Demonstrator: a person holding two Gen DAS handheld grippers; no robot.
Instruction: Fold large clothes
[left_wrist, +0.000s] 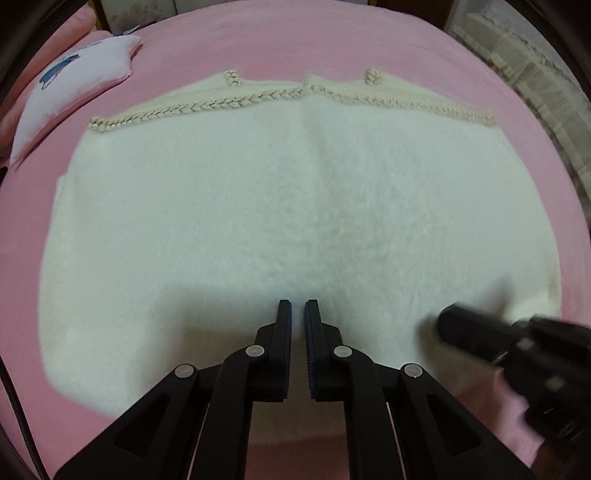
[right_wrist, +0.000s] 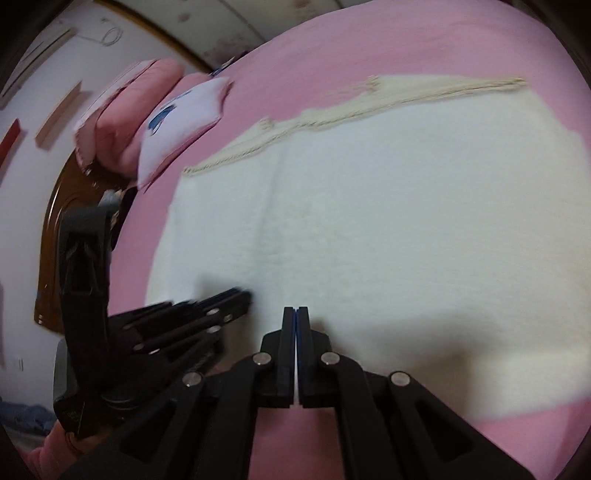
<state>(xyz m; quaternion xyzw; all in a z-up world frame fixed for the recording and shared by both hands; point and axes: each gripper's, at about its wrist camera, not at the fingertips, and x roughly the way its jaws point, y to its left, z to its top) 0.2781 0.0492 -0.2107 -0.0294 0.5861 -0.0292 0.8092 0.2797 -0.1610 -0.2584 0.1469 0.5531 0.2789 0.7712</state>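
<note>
Garment: a large white fluffy garment (left_wrist: 295, 206) lies spread flat on the pink bed sheet (left_wrist: 295, 40), with a soft crease running down its middle.
Trim: a cream braided trim (left_wrist: 236, 103) runs along the garment's far edge, with two short knotted tabs standing just past it.
Left claw: the left claw (left_wrist: 297, 308) hovers over the near part of the garment, its jaws a narrow gap apart and nothing between them.
Right claw: the right claw (right_wrist: 296, 314) is over the near part of the garment too, jaws pressed almost together; whether any fabric is pinched between them cannot be told.
Claws together: in the left wrist view the right claw shows blurred at the lower right, near the garment's near right corner; in the right wrist view the left claw's tips lie on the garment just to the left.
Edges: bare pink sheet shows on all sides of the garment, widest beyond the trim.
Neighbours: a white pillow with a blue print (left_wrist: 81, 88) lies at the far left, well apart from the garment, against a pink pillow (right_wrist: 129, 110).
</note>
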